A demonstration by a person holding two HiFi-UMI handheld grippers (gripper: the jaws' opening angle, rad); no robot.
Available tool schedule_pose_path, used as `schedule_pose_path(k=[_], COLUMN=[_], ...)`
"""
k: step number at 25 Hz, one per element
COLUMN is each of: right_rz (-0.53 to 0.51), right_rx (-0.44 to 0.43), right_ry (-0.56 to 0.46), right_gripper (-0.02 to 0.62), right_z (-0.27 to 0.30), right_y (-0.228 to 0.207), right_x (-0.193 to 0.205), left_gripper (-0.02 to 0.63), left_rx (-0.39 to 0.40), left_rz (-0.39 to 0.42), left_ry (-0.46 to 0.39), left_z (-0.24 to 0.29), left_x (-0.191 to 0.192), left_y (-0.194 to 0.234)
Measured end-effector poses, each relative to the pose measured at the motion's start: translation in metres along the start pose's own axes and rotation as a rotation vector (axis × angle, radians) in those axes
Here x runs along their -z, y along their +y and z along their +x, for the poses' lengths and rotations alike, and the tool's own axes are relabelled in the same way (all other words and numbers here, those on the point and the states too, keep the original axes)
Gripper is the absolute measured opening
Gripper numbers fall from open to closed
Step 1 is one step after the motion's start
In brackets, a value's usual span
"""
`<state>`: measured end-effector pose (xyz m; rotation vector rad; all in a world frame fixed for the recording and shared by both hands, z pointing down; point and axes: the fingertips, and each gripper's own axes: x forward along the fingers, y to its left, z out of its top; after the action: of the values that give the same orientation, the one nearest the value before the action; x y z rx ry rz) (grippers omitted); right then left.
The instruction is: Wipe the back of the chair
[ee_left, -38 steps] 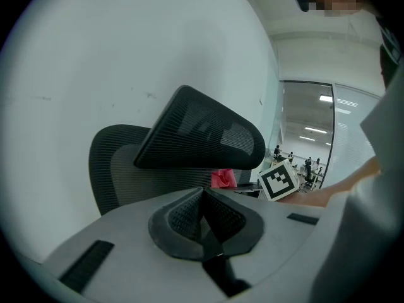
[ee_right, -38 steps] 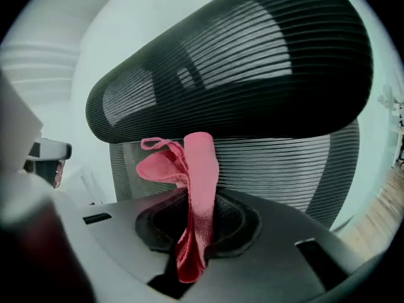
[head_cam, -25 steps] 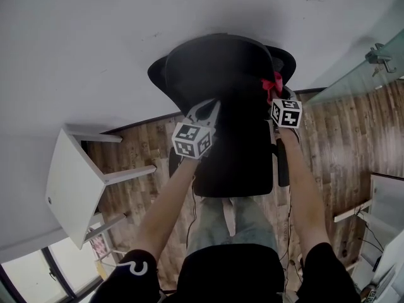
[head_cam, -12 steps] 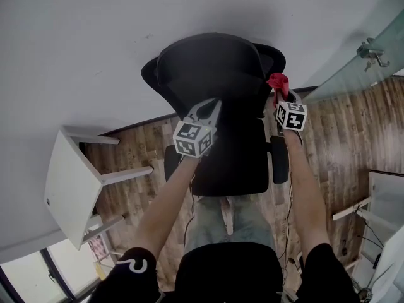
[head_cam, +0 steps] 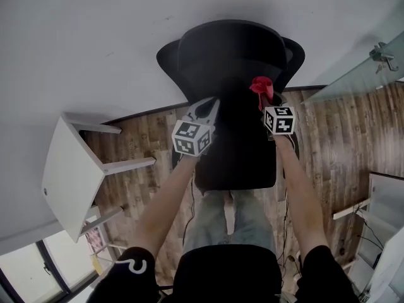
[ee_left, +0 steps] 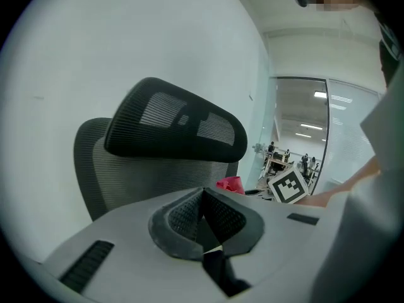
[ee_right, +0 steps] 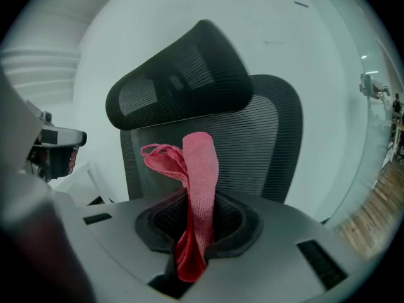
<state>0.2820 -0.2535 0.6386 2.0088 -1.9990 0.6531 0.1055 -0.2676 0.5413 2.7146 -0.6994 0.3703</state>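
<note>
Black mesh office chair (head_cam: 230, 49) stands on wood floor (head_cam: 341, 137), close against a pale wall (head_cam: 95, 43), seen from above and behind in the head view. The headrest (ee_right: 180, 81) sits on top and the ribbed backrest (ee_right: 265, 144) below it. The right hand-held gripper (head_cam: 270, 106) is clenched on a red cloth (head_cam: 261, 88). In the right gripper view the cloth (ee_right: 199, 169) is pinched between the two black pads of the right hand-held gripper (ee_right: 197, 207). A folded strip stands up out of the jaws, a looser flap flops over to the left, and a short tail hangs down behind the pads. The cloth is up at the chair back, in front of the backrest just under the headrest, on the chair's right side in the head view. Can't tell if it actually touches the mesh. The left hand-held gripper (head_cam: 205, 108) is held beside it, over the left part of the chair back. In the left gripper view its jaws (ee_left: 202, 194) are closed together with nothing between them. That view also shows the headrest (ee_left: 173, 128), the backrest (ee_left: 126, 175), the red cloth (ee_left: 231, 184) and the other gripper's marker cube (ee_left: 289, 185) off to the right. Contact between the left gripper and the chair can't be judged. Both forearms reach forward from black sleeves. A white table (head_cam: 66, 175) stands well left of the chair. A glass wall (head_cam: 372, 62) runs along the right.
</note>
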Motion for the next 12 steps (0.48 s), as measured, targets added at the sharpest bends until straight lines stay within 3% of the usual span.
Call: schedule_pose_path(k=[12], right_rz=[-0.052], right_rx=[-0.177], right_ry=[-0.011], right_gripper=[0.067], right_z=[0.091], right_y=[0.204], right_x=[0.015], left_gripper=[0.023], left_rx=[-0.104], left_rz=[-0.03], left_ry=[0.005], left_z=[-0.105], left_x=[0.055], left_y=[0.132])
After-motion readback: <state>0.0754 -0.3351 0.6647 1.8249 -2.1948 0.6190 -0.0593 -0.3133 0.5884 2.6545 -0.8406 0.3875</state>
